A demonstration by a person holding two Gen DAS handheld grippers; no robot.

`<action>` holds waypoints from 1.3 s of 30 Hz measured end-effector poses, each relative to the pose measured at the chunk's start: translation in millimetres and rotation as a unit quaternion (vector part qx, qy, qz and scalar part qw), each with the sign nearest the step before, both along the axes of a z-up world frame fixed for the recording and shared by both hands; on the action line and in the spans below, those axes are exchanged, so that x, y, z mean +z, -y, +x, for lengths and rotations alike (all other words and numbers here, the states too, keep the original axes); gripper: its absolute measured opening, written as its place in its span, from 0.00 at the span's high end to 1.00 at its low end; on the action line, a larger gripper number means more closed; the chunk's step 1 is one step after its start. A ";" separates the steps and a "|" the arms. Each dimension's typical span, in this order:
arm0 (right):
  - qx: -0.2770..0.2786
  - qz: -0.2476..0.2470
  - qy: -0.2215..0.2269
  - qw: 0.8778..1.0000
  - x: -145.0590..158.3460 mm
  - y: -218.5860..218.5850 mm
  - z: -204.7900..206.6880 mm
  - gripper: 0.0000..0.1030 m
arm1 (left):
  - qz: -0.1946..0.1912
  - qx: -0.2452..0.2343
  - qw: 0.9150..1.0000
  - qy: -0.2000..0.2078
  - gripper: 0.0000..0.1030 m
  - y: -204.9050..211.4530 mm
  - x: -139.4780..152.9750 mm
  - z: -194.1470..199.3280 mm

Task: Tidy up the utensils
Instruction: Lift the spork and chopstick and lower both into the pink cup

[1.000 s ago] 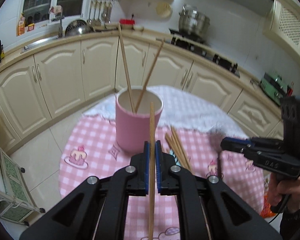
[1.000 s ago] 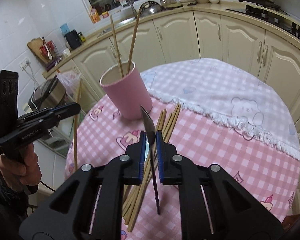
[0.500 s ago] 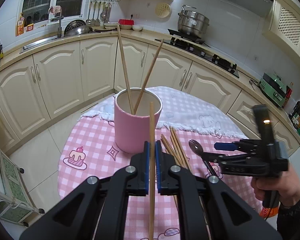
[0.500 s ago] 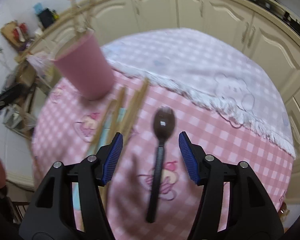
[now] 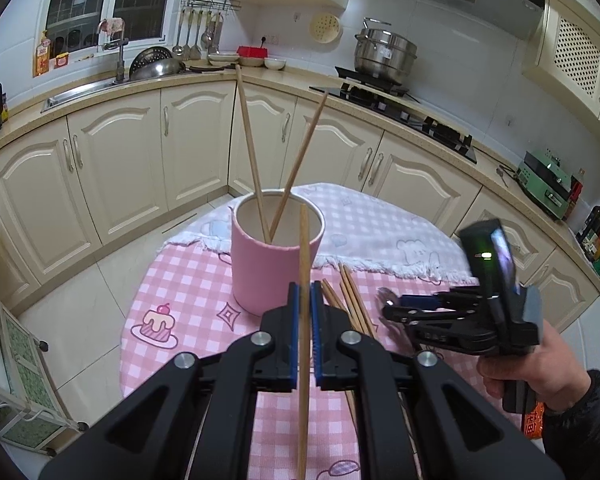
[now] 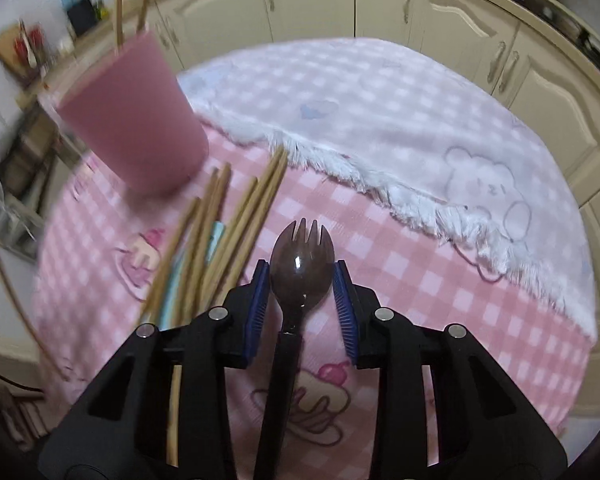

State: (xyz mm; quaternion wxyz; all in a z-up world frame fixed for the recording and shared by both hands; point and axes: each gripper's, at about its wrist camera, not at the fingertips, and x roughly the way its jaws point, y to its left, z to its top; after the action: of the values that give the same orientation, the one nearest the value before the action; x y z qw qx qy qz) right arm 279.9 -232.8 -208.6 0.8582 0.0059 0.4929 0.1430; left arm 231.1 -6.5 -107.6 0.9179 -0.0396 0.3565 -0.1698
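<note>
Right now I count two chopsticks [image 5: 256, 152] standing in the pink cup [image 5: 274, 268], crossed in a V and leaning on its inner wall, and one more chopstick [image 5: 304, 320] pinched upright between the blue pads of my left gripper [image 5: 305, 336], its tip level with the cup's rim, just in front of it. A loose bunch of chopsticks [image 6: 224, 240] lies on the pink checked tablecloth [image 6: 400, 280] beside the cup; the blur keeps me from an exact count, though I make out at least five. One spork [image 6: 300, 268] lies on the cloth as well. That makes one cup, one spork and two grippers.

The spork is dark brown and glossy, with short tines at the front of a rounded bowl and a straight dark handle running back toward me. It lies flat, tines pointing away, just right of the chopstick bunch. My right gripper [image 6: 302, 300] is spread wide around it, one blue pad on each side of the bowl; whether the pads touch it I cannot tell.

The cup is matte pink outside and pale cream inside, standing upright near the edge where a white fringed cloth [image 6: 380, 128] overlaps the pink one.
</note>
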 end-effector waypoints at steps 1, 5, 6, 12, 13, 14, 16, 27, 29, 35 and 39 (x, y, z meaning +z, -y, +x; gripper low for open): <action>-0.003 0.014 0.011 1.000 5.4 4.0 -4.5 0.69 | -0.001 0.001 1.000 0.002 0.95 -0.9 1.2 0.1; -0.014 0.053 0.057 0.997 28.2 15.7 -21.6 0.69 | -0.007 0.003 1.000 0.016 0.95 -4.6 10.2 -1.9; -0.016 0.060 0.070 0.996 35.6 16.8 -21.6 0.69 | -0.009 0.003 1.000 0.020 0.95 -5.0 12.5 -2.4; -0.017 0.087 0.135 0.987 66.3 15.1 -36.3 0.69 | -0.020 0.005 0.999 0.049 0.95 -7.4 27.3 -7.0; -0.018 0.093 0.143 0.985 70.2 14.4 -38.3 0.69 | -0.022 0.006 0.998 0.055 0.95 -7.7 30.1 -7.8; -0.019 0.097 0.149 0.984 73.3 13.4 -38.1 0.69 | -0.023 0.006 0.998 0.059 0.95 -8.2 32.3 -8.6; -0.019 0.103 0.161 0.981 78.4 11.4 -36.4 0.69 | -0.026 0.006 0.997 0.068 0.95 -9.6 37.7 -10.1; -0.008 0.133 0.230 0.964 136.9 8.6 -30.8 0.69 | -0.039 0.016 0.991 0.123 0.95 -16.3 75.6 -6.8; 0.000 0.139 0.251 0.958 155.7 3.4 -27.4 0.69 | -0.042 0.017 0.990 0.137 0.95 -17.4 86.5 -2.5; 0.026 0.146 0.302 0.942 202.6 -21.1 -9.6 0.69 | -0.052 0.023 0.982 0.178 0.95 -19.0 119.9 13.5; 0.031 0.141 0.317 0.938 214.7 -34.9 6.8 0.69 | -0.060 0.027 0.979 0.195 0.95 -17.7 137.3 33.3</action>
State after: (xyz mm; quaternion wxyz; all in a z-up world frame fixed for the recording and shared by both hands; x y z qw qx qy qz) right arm 286.7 -197.9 6.1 0.9554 0.0656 0.1705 0.2322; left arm 264.4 11.2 29.7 0.9699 -0.0705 0.1585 -0.1707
